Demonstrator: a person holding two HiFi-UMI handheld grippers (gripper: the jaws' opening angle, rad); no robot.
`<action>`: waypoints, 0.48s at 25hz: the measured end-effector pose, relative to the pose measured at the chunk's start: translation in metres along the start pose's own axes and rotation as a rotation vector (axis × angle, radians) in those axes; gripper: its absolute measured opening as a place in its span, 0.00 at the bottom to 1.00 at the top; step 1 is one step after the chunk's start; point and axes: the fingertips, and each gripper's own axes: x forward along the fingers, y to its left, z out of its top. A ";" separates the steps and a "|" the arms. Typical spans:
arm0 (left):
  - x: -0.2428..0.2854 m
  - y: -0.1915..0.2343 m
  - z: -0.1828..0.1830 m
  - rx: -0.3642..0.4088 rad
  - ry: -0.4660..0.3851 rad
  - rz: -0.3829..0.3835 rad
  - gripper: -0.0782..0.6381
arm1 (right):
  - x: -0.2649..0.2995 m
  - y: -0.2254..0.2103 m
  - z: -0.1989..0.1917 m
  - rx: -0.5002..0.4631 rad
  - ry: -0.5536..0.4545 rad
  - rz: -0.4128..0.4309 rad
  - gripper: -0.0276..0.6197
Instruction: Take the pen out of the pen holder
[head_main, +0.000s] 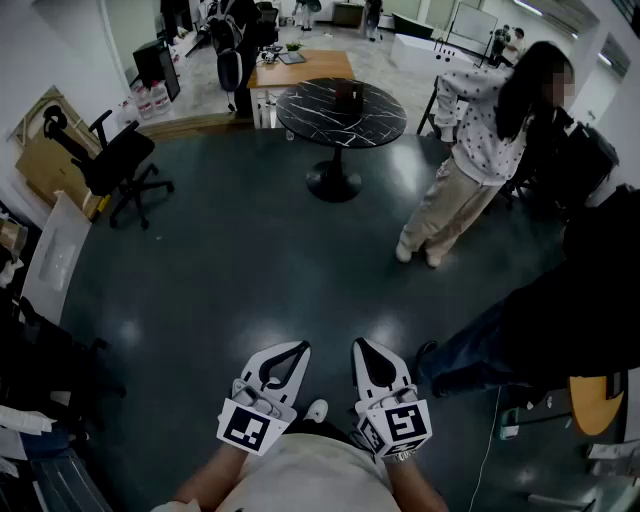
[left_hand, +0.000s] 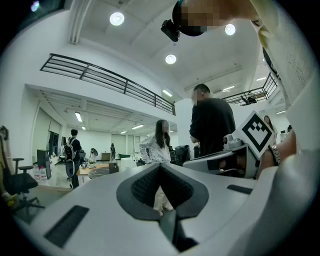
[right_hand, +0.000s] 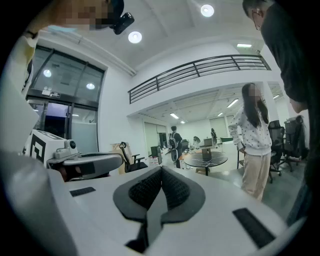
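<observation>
A dark pen holder (head_main: 346, 93) stands on a round black marble table (head_main: 340, 120) far ahead across the floor; I cannot make out a pen in it. My left gripper (head_main: 299, 348) and right gripper (head_main: 361, 346) are held side by side close to my body, far from the table. Both are shut with nothing between the jaws. In the left gripper view the left gripper (left_hand: 160, 166) points level across the room, with the table (left_hand: 101, 171) small at the left. From the right gripper (right_hand: 161, 170), the table (right_hand: 206, 159) and holder (right_hand: 207, 153) show in the distance.
A person in a spotted top (head_main: 470, 150) stands right of the table. A person in dark clothes (head_main: 560, 320) is close at my right. A black office chair (head_main: 110, 160) is at the left, a wooden desk (head_main: 300, 70) behind the table. Dark floor (head_main: 250, 260) lies between.
</observation>
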 end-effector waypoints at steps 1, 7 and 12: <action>0.001 0.000 -0.001 -0.009 0.000 0.004 0.12 | 0.000 -0.002 0.000 0.001 0.000 0.002 0.07; 0.010 0.005 0.003 -0.042 -0.030 0.031 0.12 | 0.005 -0.015 -0.005 0.028 0.031 -0.011 0.07; 0.020 0.022 -0.010 -0.049 -0.001 0.037 0.12 | 0.028 -0.022 -0.008 0.032 0.043 -0.010 0.07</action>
